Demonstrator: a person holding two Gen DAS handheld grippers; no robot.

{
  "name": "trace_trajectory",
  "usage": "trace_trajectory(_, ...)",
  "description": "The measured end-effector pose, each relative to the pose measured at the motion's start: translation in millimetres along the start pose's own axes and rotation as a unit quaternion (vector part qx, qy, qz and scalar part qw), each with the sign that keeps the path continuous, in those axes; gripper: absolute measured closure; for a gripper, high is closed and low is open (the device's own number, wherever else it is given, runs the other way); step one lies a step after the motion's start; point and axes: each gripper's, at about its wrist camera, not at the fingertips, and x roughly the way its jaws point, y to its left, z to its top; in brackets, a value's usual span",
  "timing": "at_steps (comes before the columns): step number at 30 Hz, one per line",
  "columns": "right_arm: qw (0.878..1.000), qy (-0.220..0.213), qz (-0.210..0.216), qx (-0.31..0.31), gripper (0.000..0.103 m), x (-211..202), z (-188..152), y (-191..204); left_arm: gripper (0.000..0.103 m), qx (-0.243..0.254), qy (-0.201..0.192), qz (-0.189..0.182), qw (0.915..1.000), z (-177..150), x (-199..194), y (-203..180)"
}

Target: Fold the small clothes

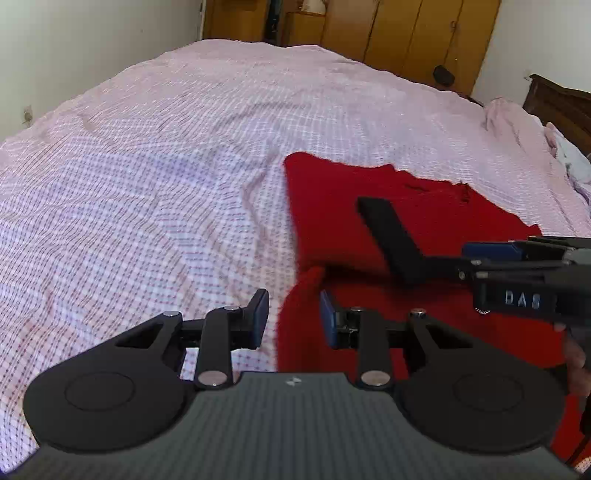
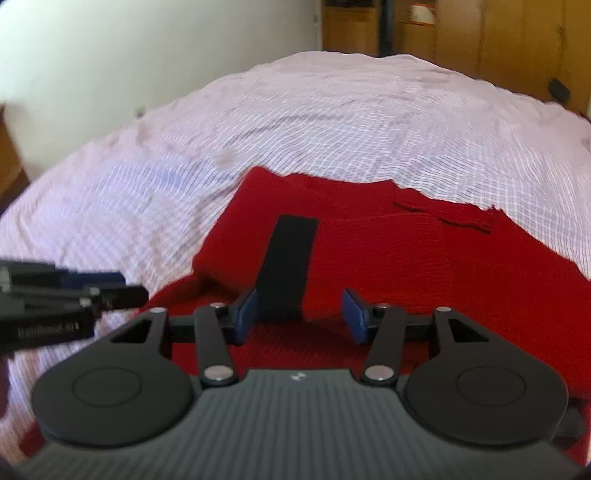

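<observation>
One red knitted garment (image 2: 424, 266) lies flat on the bed (image 1: 147, 166), long side running away from both tongs (image 1: 293, 317) (image 2: 299, 314), which stand spread, pinching nothing.

A bed (image 1: 166, 155) under a pink checked sheet fills the room; wooden wardrobes (image 1: 424, 33) line the far wall, a dark headboard (image 1: 557, 107) at right.

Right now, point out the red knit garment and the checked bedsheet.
red knit garment (image 2: 461, 280): right wrist view, on its flat middle.
checked bedsheet (image 1: 147, 166): left wrist view, on a bare stretch left of the garment.
</observation>
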Motion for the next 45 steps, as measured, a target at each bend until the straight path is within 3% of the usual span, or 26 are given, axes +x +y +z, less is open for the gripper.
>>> trace_trajectory(4, 0.999, 0.017, -0.008, -0.043, 0.050, 9, -4, 15, 0.068, -0.016, 0.004, 0.002, 0.9999, -5, 1, 10)
trace_trajectory(10, 0.989, 0.025, -0.055, -0.137, 0.050, 33, -8, 41, 0.068, -0.024, 0.008, 0.001, 0.9997, -9, 3, 15)
trace_trajectory(13, 0.986, 0.025, -0.066, -0.153, 0.050, 41, -10, 45, 0.068, -0.025, 0.006, 0.001, 0.9997, -9, 1, 16)
trace_trajectory(16, 0.988, 0.016, -0.062, -0.139, 0.068, 39, -10, 42, 0.068, -0.024, 0.003, 0.002, 0.9997, -8, -2, 16)
trace_trajectory(18, 0.992, 0.007, -0.048, -0.116, 0.082, 33, -8, 37, 0.068, -0.024, 0.002, 0.003, 0.9997, -7, -3, 16)
trace_trajectory(21, 0.996, -0.016, -0.035, -0.075, 0.093, 18, -2, 27, 0.068, -0.025, 0.001, 0.003, 0.9997, -6, -3, 13)
trace_trajectory(25, 0.998, -0.054, -0.037, -0.003, 0.093, -7, 5, 4, 0.068, -0.015, -0.001, -0.004, 0.9999, -3, -1, 3)
trace_trajectory(30, 0.990, -0.103, -0.057, 0.079, 0.093, -44, 8, -36, 0.068, 0.005, -0.007, -0.011, 0.9999, 8, 1, -14)
trace_trajectory(36, 0.965, -0.134, -0.117, 0.191, 0.093, -74, -1, -103, 0.068, 0.031, -0.020, -0.016, 0.9992, 29, 8, -34)
trace_trajectory(41, 0.934, -0.104, -0.138, 0.312, 0.090, -68, -28, -170, 0.068, 0.040, -0.016, -0.015, 0.9989, 42, 29, -45)
trace_trajectory(45, 0.916, -0.072, -0.163, 0.359, 0.090, -57, -52, -205, 0.068, 0.036, 0.001, -0.011, 0.9993, 46, 52, -48)
